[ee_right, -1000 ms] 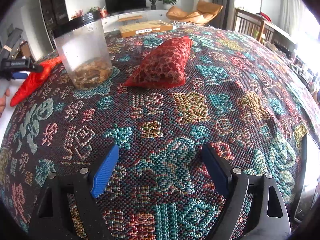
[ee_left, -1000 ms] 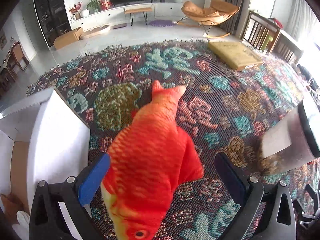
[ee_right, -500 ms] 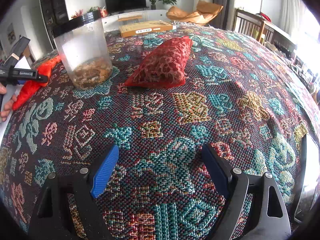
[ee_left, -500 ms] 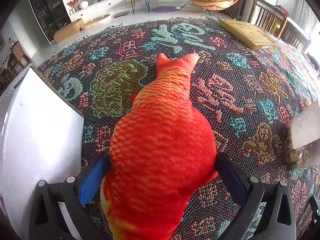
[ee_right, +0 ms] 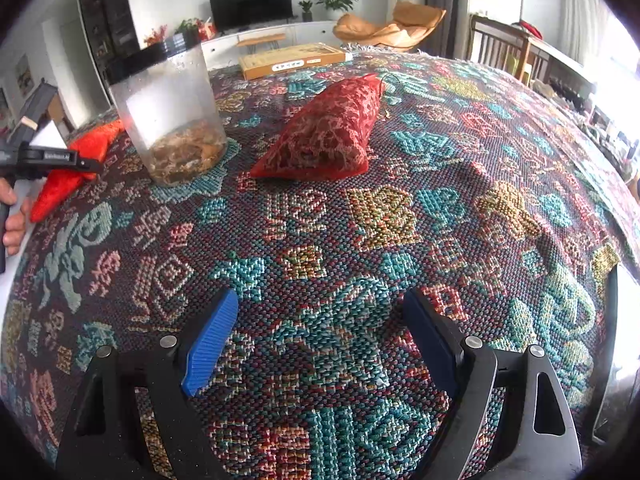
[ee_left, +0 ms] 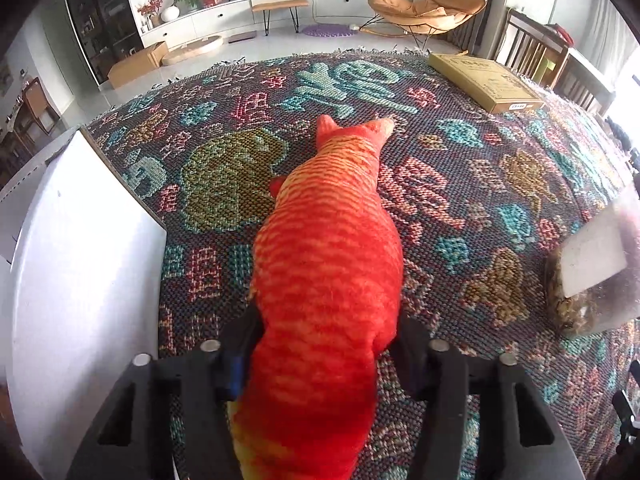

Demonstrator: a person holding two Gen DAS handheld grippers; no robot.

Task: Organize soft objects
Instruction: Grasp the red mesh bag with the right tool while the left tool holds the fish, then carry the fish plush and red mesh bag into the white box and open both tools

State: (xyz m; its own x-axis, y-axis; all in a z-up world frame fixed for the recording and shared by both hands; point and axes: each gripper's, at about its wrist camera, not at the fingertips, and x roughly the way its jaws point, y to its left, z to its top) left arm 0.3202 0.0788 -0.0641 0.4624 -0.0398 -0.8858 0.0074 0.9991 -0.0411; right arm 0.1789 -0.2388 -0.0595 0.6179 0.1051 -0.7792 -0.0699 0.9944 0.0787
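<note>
A red-orange plush fish (ee_left: 328, 280) lies on the patterned tablecloth (ee_left: 460, 184), tail pointing away. My left gripper (ee_left: 324, 344) is shut on the fish's body, squeezing it from both sides. The fish also shows at the far left of the right wrist view (ee_right: 76, 168), with the left gripper (ee_right: 44, 158) over it. A red mesh bag (ee_right: 332, 132) lies on the cloth further back. My right gripper (ee_right: 320, 332) is open and empty, low over the cloth in front of the bag.
A white open box (ee_left: 76, 272) stands just left of the fish. A clear plastic jar (ee_right: 168, 116) with a black lid and brown contents stands between fish and bag. A flat yellow box (ee_right: 292, 60) lies at the table's far edge.
My left gripper has come down over the fish and closed from open onto its body. The right gripper has stayed still and open.
</note>
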